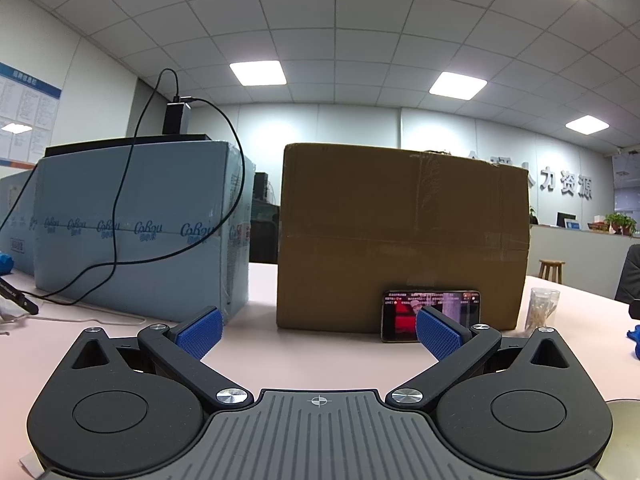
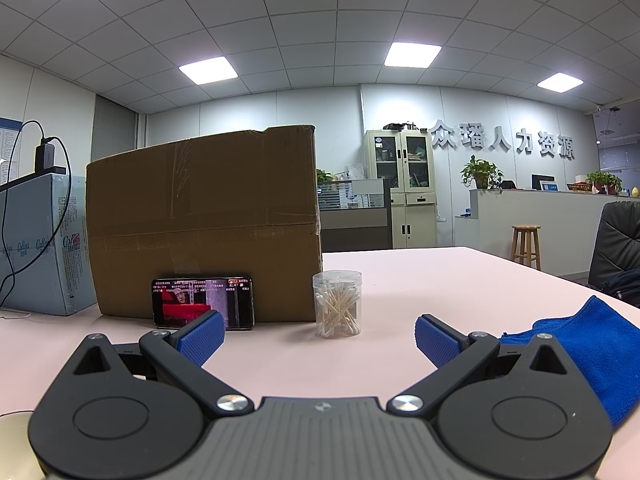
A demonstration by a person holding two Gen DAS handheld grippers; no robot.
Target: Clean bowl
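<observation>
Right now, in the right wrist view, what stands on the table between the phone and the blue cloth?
A clear jar of cotton swabs stands there, between the phone and the blue cloth; otherwise bare pink table.

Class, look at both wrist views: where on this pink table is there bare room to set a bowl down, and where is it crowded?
Free: the table right of the cotton swab jar, behind the blue cloth, and the strip between jar and open right claw. Crowded: the back, where the phone leans on the cardboard box beside the blue carton with cables.
</observation>
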